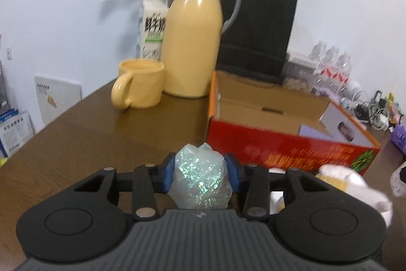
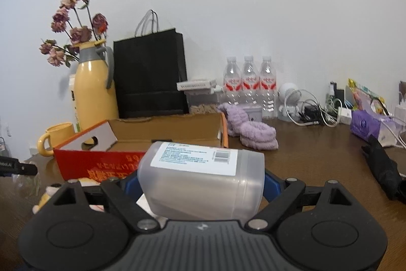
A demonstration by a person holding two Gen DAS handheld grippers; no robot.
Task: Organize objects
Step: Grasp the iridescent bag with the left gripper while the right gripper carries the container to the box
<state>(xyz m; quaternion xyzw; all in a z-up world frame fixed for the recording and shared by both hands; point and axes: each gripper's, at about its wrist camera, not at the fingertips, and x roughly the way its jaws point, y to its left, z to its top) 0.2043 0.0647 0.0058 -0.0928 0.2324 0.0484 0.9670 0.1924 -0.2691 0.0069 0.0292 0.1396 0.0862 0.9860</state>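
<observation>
Iridescent crumpled lump (image 1: 200, 179) squeezed between blue pads of left hand-held gripper (image 1: 201, 174), near red box (image 1: 279, 144).

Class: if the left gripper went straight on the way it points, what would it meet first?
Probably the red box: its near corner sits just beyond the glittery lump in the left gripper. Depth is unclear; it might slip past left.

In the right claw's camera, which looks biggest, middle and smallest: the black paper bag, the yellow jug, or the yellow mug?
As they look in that view:
1. black paper bag
2. yellow jug
3. yellow mug

All three stand far back on the table, so nearness to the camera hardly skews this.
</observation>
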